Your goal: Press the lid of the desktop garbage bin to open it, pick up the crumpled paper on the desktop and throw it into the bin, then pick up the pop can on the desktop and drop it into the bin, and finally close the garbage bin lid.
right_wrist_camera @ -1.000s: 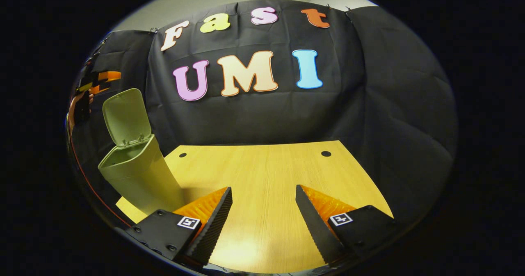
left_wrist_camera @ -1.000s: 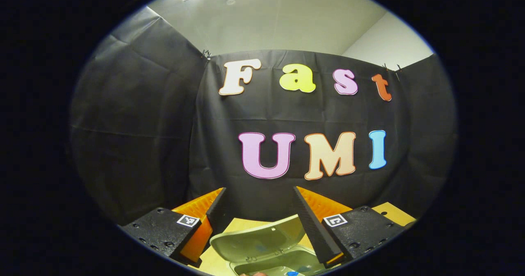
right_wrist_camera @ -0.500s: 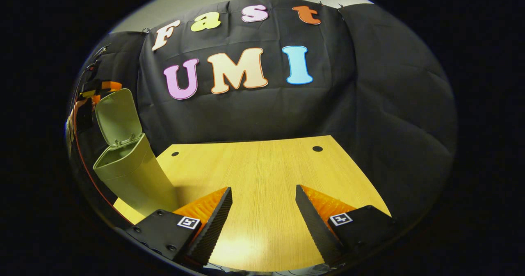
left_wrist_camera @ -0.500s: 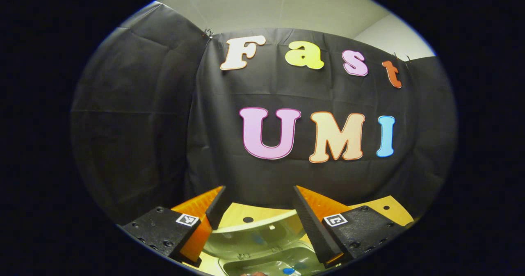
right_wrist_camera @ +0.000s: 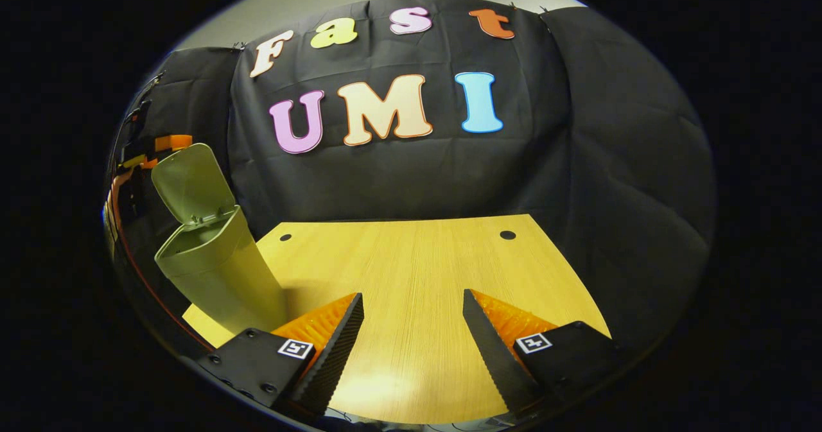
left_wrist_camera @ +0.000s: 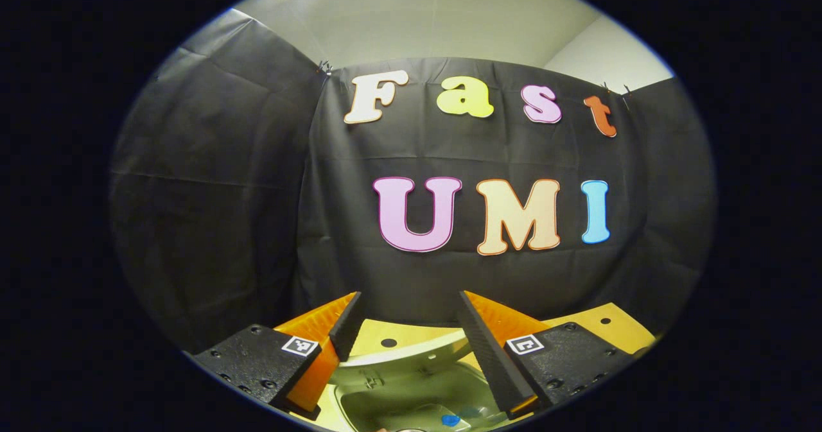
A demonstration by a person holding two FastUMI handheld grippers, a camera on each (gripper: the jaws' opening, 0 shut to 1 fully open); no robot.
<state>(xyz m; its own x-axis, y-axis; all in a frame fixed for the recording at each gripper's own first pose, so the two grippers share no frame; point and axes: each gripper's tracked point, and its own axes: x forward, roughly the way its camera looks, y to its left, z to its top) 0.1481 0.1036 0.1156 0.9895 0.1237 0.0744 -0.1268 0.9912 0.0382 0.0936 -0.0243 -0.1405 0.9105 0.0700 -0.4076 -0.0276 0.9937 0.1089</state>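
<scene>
The olive green bin [right_wrist_camera: 218, 284] stands at the table's left edge, its lid [right_wrist_camera: 189, 185] raised and leaning forward over the opening. Behind the lid's top edge is my left gripper [right_wrist_camera: 168, 142], held by a hand [right_wrist_camera: 117, 185]. In the left gripper view, the left gripper [left_wrist_camera: 409, 297] is open, with the lid's rim [left_wrist_camera: 411, 355] lying between and below its fingers. Under it is the bin's inside [left_wrist_camera: 385, 397], where a small blue piece [left_wrist_camera: 451, 420] shows. My right gripper [right_wrist_camera: 412, 298] is open over the bare table, holding nothing.
The wooden table [right_wrist_camera: 411, 259] has two small round holes near its far edge [right_wrist_camera: 507, 234]. Black cloth walls close in the back and both sides. The table's far right corner [left_wrist_camera: 600, 329] shows beyond the bin.
The lid has tipped forward from nearly upright toward the opening. The left gripper has shifted over the lid's top edge. The right gripper has barely moved.
</scene>
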